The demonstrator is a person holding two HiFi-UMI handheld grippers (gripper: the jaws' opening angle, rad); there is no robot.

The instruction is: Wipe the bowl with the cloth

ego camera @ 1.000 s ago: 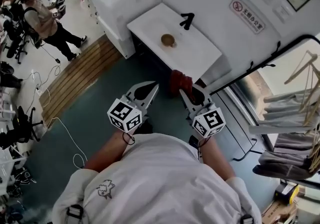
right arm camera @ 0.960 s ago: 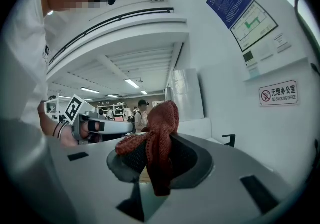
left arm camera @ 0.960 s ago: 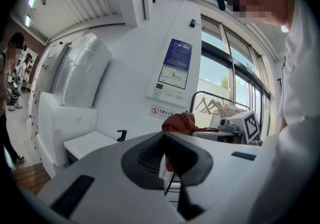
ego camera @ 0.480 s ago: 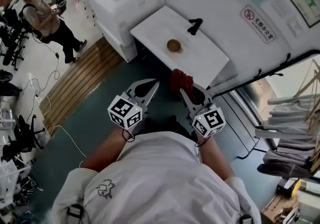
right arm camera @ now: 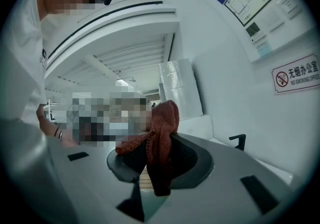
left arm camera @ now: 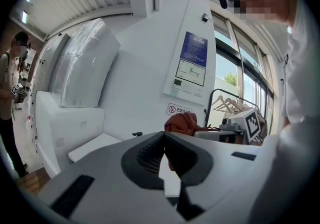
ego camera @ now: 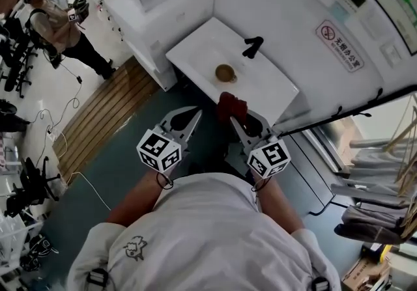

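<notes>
A small brown bowl (ego camera: 225, 73) stands on the white table (ego camera: 195, 45) ahead of me, with nothing touching it. My right gripper (ego camera: 234, 116) is shut on a dark red knitted cloth (ego camera: 231, 107), which bunches up over its tips at the table's near edge. In the right gripper view the cloth (right arm camera: 162, 143) hangs between the jaws of the right gripper (right arm camera: 159, 140). My left gripper (ego camera: 195, 114) is shut and holds nothing, level with the right one and to its left. The left gripper (left arm camera: 164, 135) shows its closed jaws, with the cloth (left arm camera: 182, 123) beyond them.
A black bent object (ego camera: 253, 47) stands on the table behind the bowl. A wrapped white cabinet (ego camera: 163, 3) adjoins the table's left end. A person (ego camera: 55, 26) stands at far left beside a wooden floor strip (ego camera: 98, 114). A clothes rack (ego camera: 384, 172) is at right.
The table and bowl have drawn nearer in the head view. Both grippers have edged forward together, and the cloth now reaches the table's near edge. Both grips are unchanged.
</notes>
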